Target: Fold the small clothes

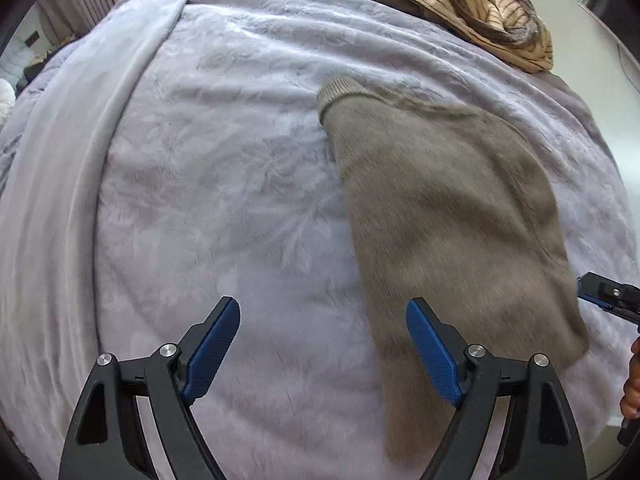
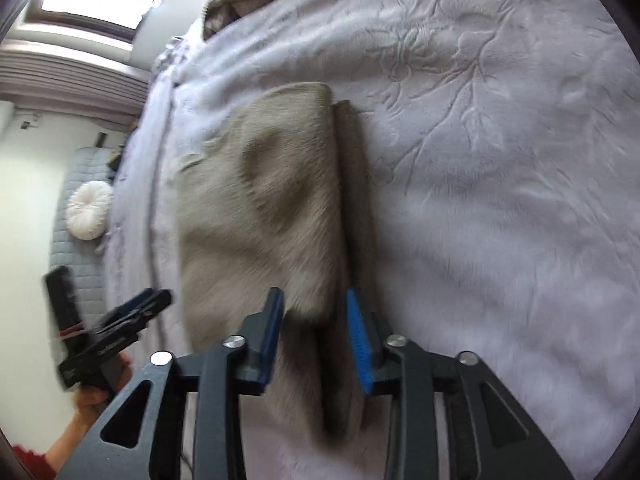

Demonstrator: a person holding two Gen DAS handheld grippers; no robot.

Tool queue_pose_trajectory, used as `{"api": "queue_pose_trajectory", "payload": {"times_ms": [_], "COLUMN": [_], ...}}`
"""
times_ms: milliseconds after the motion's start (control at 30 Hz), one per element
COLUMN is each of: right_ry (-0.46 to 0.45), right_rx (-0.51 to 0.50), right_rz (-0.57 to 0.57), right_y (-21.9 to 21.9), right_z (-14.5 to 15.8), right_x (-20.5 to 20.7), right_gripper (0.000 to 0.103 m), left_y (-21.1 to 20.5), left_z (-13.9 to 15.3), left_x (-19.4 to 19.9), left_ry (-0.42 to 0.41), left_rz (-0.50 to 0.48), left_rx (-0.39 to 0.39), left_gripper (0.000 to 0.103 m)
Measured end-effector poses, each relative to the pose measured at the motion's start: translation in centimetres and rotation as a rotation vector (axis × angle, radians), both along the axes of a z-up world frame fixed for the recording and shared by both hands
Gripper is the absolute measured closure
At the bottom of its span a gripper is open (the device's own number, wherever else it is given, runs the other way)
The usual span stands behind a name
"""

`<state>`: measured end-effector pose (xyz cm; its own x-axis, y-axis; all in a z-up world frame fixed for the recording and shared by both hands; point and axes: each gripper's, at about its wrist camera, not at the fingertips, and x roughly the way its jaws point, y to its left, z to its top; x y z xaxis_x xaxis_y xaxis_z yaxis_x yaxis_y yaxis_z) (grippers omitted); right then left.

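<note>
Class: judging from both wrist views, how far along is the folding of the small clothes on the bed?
Done: the grey-brown sweater lies doubled on the blanket, one cuff sticking out. In hand: nothing; the left gripper and the right gripper hover over it, jaws apart, gripping no cloth. Left: any last fold, then the striped pile at the bed's far edge.

A: Where does the folded garment (image 1: 448,216) lie?
B: On the bed (image 1: 224,184), right of centre in the left wrist view.

A: And behind it?
B: A heap of clothes (image 1: 472,12) at the bed's far edge, well apart.
</note>
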<state>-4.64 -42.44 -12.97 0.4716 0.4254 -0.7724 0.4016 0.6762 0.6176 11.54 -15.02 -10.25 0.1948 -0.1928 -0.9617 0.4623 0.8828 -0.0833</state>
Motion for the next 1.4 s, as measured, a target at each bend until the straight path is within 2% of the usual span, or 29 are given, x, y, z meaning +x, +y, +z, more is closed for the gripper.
{"api": "queue_pose_trajectory", "payload": {"times_ms": [100,133,167,200,233,300,333,367,400,467,533,700,867,933,1000,1100,1200,1267,1400], "right_ry": [-0.012,-0.009,-0.009,-0.001,0.024,0.097,0.121,0.147,0.17,0.177,0.176,0.164,0.031,0.011,0.027,0.113,0.147,0.14,0.147], "right_rx": [0.014,-0.001,-0.038,-0.094,-0.144,-0.241,-0.242,-0.209,-0.152,-0.089,-0.078,-0.16,-0.168,-0.188,-0.22,-0.227,-0.159,-0.137,-0.156], "right_rz": [0.022,0.041,0.067,0.098,0.124,0.129,0.114,0.081,0.037,-0.016,-0.027,-0.021,0.027,0.064,0.1,0.099,0.037,0.016,0.019], "right_y": [1.0,1.6,2.4,3.3,3.9,4.6,4.3,3.8,3.1,2.5,2.2,2.6,3.2,3.8,4.9,4.7,3.2,2.8,2.5], "right_z": [0.9,1.2,1.4,1.7,1.5,0.4,-0.4,-1.5,-2.7,-3.8,-3.8,-1.0,2.7,3.0,2.4,-0.4,-2.4,-2.3,-1.6], "right_x": [-1.5,-1.5,-1.4,-1.3,-1.2,-1.0,-1.3,-1.8,-2.5,-3.3,-3.9,-4.3,-3.6,-3.0,-1.2,0.3,-0.1,-0.6,-1.6], "right_gripper": [0.057,0.062,0.071,0.089,0.092,0.094,0.094,0.094,0.094,0.094,0.094,0.093,0.093,0.093,0.093,0.094,0.101,0.101,0.101], "left_y": [-0.2,-0.4,-0.8,-1.0,-1.2,-1.3,-1.3,-1.3,-1.2,-1.1,-0.9,-0.7,-0.7,-0.7,-1.0,-1.3,-1.3,-1.4,-1.3], "left_z": [-0.4,-0.6,-1.2,-1.5,-2.0,-3.3,-3.7,-4.2,-4.6,-5.0,-4.9,-4.5,-4.3,-4.3,-4.3,-4.6,-4.6,-4.6,-4.7], "left_x": [-1.4,-1.8,-2.4,-2.9,-3.3,-4.1,-4.4,-4.7,-5.0,-5.5,-5.8,-6.3,-6.5,-6.6,-6.5,-6.5,-6.6,-6.7,-6.5], "left_ry": [0.042,0.049,0.058,0.062,0.067,0.079,0.09,0.103,0.109,0.101,0.109,0.113,0.106,0.104,0.106,0.113,0.107,0.104,0.113], "left_rz": [-0.004,-0.007,-0.011,-0.016,-0.024,-0.036,-0.039,-0.042,-0.048,-0.042,-0.038,-0.008,0.0,0.003,0.007,0.012,0.012,0.011,0.021], "left_rx": [-0.019,-0.015,-0.002,0.002,0.006,0.029,0.032,0.034,0.047,0.07,0.072,0.087,0.098,0.1,0.099,0.093,0.098,0.1,0.098], "left_gripper": [0.017,0.017,0.017,0.017,0.017,0.017,0.017,0.016,0.008,0.006,0.006,0.006,0.006,0.006,0.006,0.006,0.006,0.006,0.006]}}
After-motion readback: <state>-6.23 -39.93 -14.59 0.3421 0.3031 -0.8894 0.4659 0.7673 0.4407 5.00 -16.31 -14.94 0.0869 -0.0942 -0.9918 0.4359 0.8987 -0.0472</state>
